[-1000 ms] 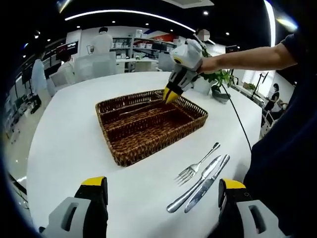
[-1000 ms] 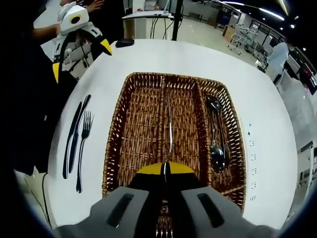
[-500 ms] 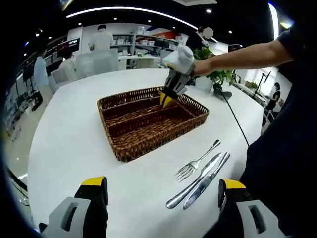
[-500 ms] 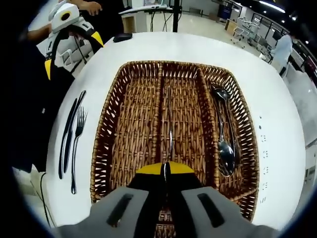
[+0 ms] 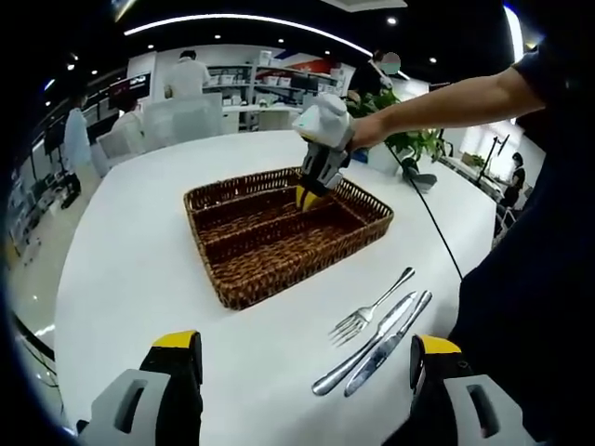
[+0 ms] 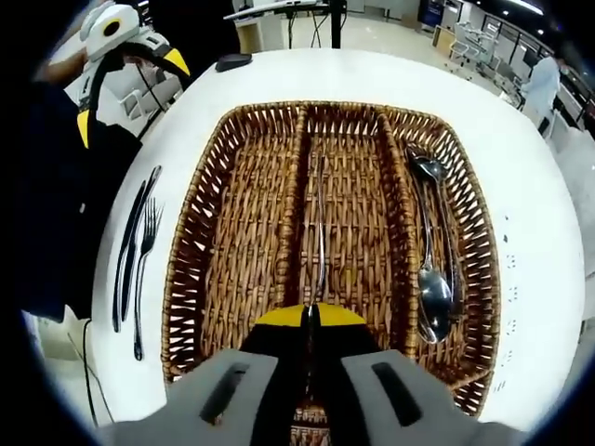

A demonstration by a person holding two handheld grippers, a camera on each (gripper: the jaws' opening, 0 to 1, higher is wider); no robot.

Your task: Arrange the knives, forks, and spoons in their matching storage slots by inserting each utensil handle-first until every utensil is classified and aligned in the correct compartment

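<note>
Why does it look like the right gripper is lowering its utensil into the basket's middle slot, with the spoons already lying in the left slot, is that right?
Not quite. The spoons lie in the right slot, not the left; the right gripper view shows the left one bare. The rest holds: the right gripper holds its utensil over the basket's middle slot.

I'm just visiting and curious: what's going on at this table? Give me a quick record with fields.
Setting: white table with a wicker tray that has three compartments
Right hand-held gripper: shut on a utensil, its handle lying along the middle compartment
Left hand-held gripper: open, holding nothing, above the table
Spoon slot: two spoons in the right compartment, seen from the right gripper view
Left compartment: no cutlery in it
Still outside the tray: a fork and two knives, side by side on the table
</note>
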